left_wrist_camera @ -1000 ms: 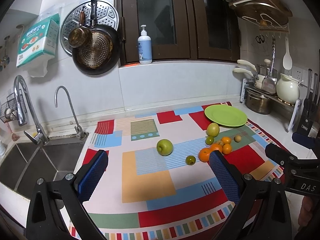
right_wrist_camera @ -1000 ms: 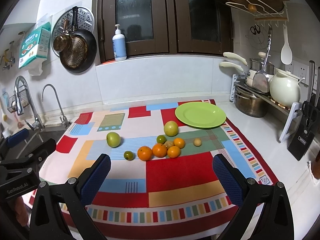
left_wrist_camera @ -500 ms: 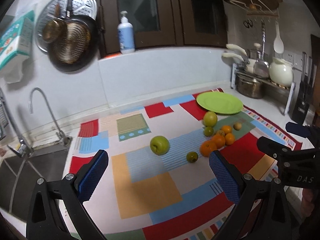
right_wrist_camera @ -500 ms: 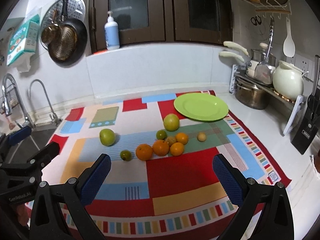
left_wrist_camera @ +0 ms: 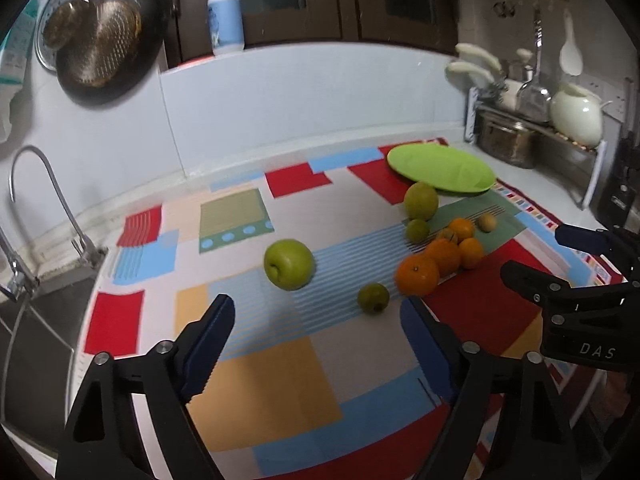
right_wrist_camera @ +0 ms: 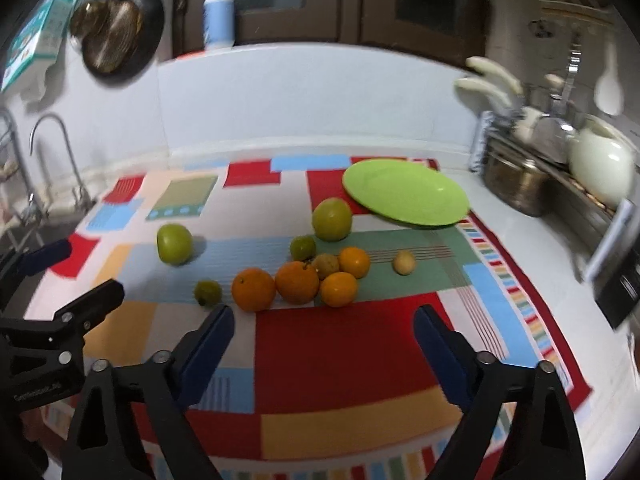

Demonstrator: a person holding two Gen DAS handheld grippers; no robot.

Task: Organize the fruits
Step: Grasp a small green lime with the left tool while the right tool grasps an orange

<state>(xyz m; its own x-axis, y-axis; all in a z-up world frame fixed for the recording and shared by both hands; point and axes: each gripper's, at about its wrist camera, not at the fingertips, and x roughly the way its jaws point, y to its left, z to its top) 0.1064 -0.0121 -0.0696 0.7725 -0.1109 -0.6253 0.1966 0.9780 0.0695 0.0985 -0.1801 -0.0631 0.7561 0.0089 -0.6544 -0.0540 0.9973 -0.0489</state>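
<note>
Loose fruit lies on a patchwork cloth (left_wrist_camera: 276, 372) (right_wrist_camera: 340, 352). A green apple (left_wrist_camera: 289, 264) (right_wrist_camera: 174, 244) sits apart at the left. A small green fruit (left_wrist_camera: 373, 298) (right_wrist_camera: 207, 292) lies near a cluster of oranges (left_wrist_camera: 417, 275) (right_wrist_camera: 297, 282). A larger yellow-green fruit (left_wrist_camera: 420, 201) (right_wrist_camera: 331, 219) sits beside an empty green plate (left_wrist_camera: 442, 169) (right_wrist_camera: 405, 192). My left gripper (left_wrist_camera: 316, 328) is open and empty, short of the apple. My right gripper (right_wrist_camera: 324, 334) is open and empty, just short of the oranges.
A sink (left_wrist_camera: 36, 320) with taps (left_wrist_camera: 44, 200) lies left of the cloth. A rack with a steel pot (right_wrist_camera: 516, 184) and white jug (right_wrist_camera: 600, 168) stands at the right. Pans (left_wrist_camera: 100, 36) hang on the back wall.
Both grippers have moved forward and down toward the fruit, which looks larger and closer now. The left view has swung right, away from the sink. Both stay open.
</note>
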